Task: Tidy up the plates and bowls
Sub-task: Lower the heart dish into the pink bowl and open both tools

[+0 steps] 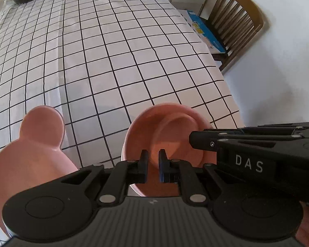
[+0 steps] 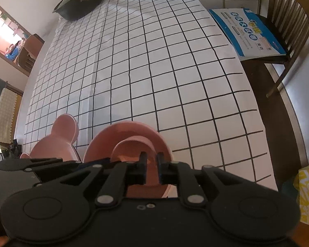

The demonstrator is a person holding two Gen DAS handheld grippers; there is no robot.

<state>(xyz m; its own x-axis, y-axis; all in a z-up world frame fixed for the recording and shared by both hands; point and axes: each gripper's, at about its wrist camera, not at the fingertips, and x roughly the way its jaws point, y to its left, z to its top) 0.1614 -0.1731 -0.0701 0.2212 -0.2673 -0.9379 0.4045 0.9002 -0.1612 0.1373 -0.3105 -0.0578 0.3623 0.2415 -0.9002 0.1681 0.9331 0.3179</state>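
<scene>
While both grippers [image 1: 153, 159] [image 2: 151, 160] pinch it, a pink bowl [image 1: 175, 135] tilts over the table [image 1: 113, 61]

Black gripper [image 1: 152, 163] linkages, silver rivets, "DAS" lettering

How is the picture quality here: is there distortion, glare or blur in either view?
Left wrist view: fisheye bends the grid lines of the tablecloth; soft gray shadow falls beyond the round pink dish. Right wrist view: same bending; the window area at left is overexposed; the chair at the edge looks stretched and slightly soft.
</scene>
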